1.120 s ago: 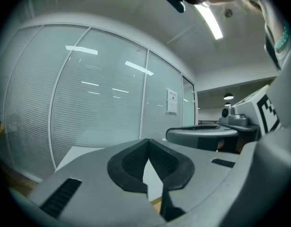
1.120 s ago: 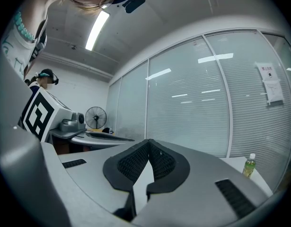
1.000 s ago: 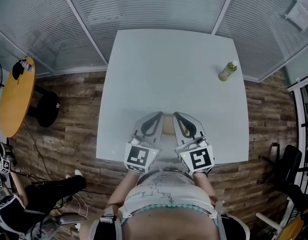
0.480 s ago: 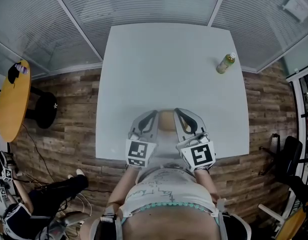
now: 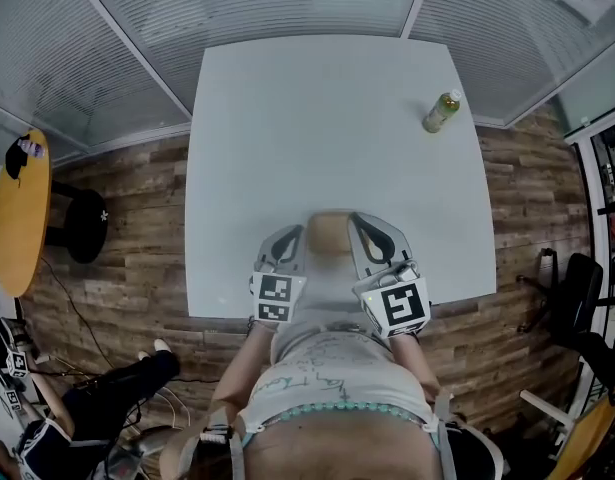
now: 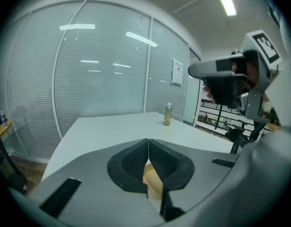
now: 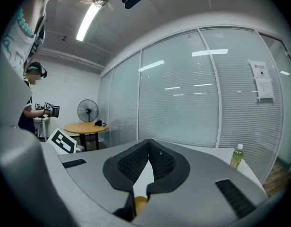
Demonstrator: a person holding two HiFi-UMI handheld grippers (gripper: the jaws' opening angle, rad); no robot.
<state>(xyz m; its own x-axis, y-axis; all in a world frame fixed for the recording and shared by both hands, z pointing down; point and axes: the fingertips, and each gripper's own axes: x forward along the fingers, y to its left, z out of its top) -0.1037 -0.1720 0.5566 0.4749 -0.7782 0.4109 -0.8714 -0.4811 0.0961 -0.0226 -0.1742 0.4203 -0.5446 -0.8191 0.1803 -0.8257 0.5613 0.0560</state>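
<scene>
Beside the left hand-held gripper (image 5: 292,234), a tan thing (image 5: 329,234) lies half-hidden.

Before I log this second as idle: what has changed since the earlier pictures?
The left gripper has tipped downward: its view now takes in the table and bottle, unseen there before. Nothing was gripped or released. The right gripper barely shifted; both stay shut and empty, and the bottle has not moved.
</scene>
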